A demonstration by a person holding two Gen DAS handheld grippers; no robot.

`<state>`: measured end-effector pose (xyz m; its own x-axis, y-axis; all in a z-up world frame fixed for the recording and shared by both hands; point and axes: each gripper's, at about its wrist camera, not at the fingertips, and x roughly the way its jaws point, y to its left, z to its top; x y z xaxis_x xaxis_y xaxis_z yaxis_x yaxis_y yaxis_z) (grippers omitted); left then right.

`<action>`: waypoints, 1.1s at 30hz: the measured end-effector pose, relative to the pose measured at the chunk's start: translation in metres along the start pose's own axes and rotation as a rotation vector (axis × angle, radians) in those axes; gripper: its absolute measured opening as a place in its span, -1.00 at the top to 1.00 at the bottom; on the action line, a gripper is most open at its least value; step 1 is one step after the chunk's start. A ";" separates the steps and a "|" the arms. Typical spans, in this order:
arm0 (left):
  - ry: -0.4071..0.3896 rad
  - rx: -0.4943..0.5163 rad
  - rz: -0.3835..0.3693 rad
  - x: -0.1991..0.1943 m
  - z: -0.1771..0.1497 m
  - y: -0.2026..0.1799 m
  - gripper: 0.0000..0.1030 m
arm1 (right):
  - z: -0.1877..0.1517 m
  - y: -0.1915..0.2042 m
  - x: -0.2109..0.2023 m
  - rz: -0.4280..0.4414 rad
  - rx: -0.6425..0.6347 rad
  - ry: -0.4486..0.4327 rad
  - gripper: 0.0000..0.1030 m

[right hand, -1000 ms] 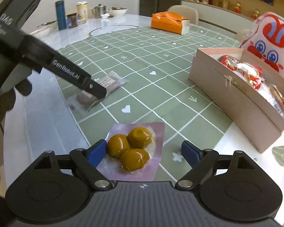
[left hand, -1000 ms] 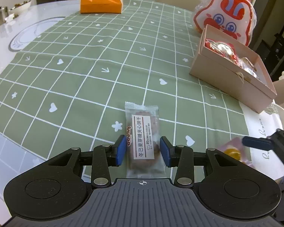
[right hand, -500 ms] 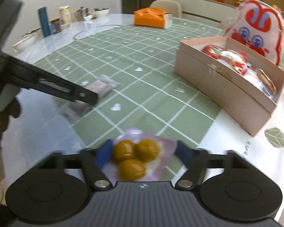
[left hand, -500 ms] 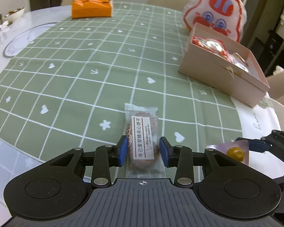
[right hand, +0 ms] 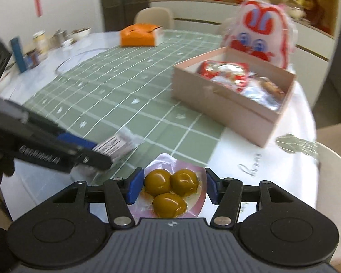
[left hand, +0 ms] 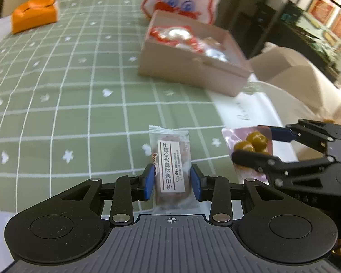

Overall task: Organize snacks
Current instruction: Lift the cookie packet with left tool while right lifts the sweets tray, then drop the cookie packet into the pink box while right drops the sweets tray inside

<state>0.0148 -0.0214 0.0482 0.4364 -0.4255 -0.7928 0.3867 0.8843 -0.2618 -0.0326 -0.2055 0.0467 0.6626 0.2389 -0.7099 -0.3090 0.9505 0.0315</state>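
Observation:
My left gripper [left hand: 171, 182] is shut on a clear-wrapped biscuit packet [left hand: 170, 159] with a white label, held above the green checked tablecloth [left hand: 68, 95]. My right gripper [right hand: 171, 187] is shut on a pink pouch with three yellow-brown balls [right hand: 170, 191], also lifted; it also shows in the left wrist view [left hand: 250, 143]. The open pink cardboard box [right hand: 227, 100] with several wrapped snacks stands ahead, also in the left wrist view [left hand: 193, 68]. The left gripper and its packet [right hand: 112, 146] show at the left of the right wrist view.
A red-and-white rabbit-face bag [right hand: 261, 31] stands behind the box. An orange box [right hand: 141, 35] lies at the far side of the table. Jars, a blue bottle [right hand: 17, 54] and bowls stand at the far left. Chairs ring the table.
Both grippers have closed on their snacks, lifted them off the table and moved toward the pink box, which now looks nearer in both views.

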 end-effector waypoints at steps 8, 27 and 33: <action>-0.165 0.055 -0.134 -0.046 0.064 0.005 0.25 | 0.044 -0.007 -0.039 -0.139 0.022 -0.150 -0.10; -0.174 0.096 -0.171 0.046 0.268 -0.019 0.20 | 0.186 -0.104 0.033 -0.257 0.185 -0.173 -0.30; -0.155 0.106 -0.129 0.048 0.261 -0.013 0.20 | 0.178 -0.110 0.049 -0.268 0.279 -0.151 -0.33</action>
<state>0.2435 -0.1034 0.1570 0.4943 -0.5658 -0.6599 0.5271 0.7987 -0.2901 0.1556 -0.2629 0.1337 0.7936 -0.0174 -0.6082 0.0708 0.9954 0.0639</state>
